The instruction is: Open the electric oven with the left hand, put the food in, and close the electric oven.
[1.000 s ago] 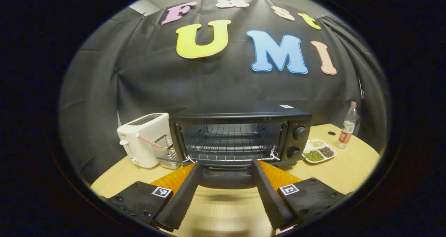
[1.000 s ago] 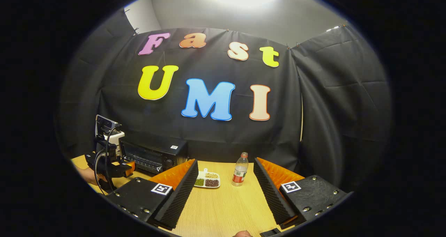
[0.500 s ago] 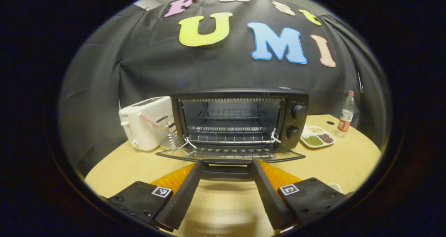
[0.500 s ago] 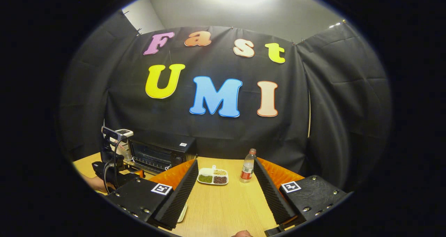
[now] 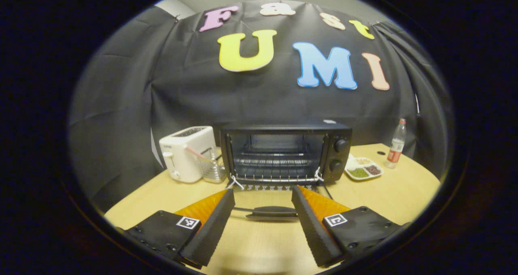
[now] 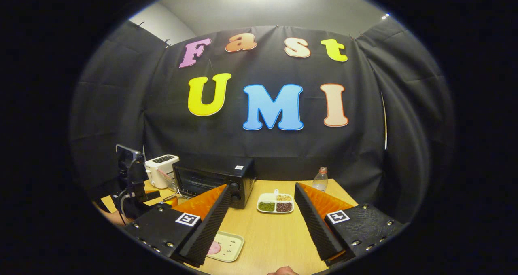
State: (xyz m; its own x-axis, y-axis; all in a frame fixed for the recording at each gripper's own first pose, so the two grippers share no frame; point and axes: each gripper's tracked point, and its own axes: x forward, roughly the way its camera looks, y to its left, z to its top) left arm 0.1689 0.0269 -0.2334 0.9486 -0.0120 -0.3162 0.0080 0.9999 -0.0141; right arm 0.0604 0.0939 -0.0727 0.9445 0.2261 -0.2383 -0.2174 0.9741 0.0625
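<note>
- Since a second ago, you have drawn your left gripper (image 5: 263,196) back from the electric oven (image 5: 285,153); the oven looks smaller, and its door (image 5: 271,212) now lies folded down flat, the handle showing between your fingers but apart from them.
- Your left gripper is released, fingers spread wide with nothing between them.
- Your right gripper (image 6: 262,192) has swung so that the oven sits just behind its left finger; it too is spread wide and holds nothing.
- The oven stands toward the back edge of the table (image 5: 380,194), its wire rack (image 5: 275,163) bare.
- The food (image 6: 214,248), a pink piece, rests on a small pale tray (image 6: 230,246) near the front edge of the table, partly hidden by your right gripper's left finger.
- A white toaster (image 5: 187,153) stands just left of the oven, a divided dish (image 5: 362,172) of beans just right of it, and a bottle (image 5: 395,143) farther toward the back right corner.
</note>
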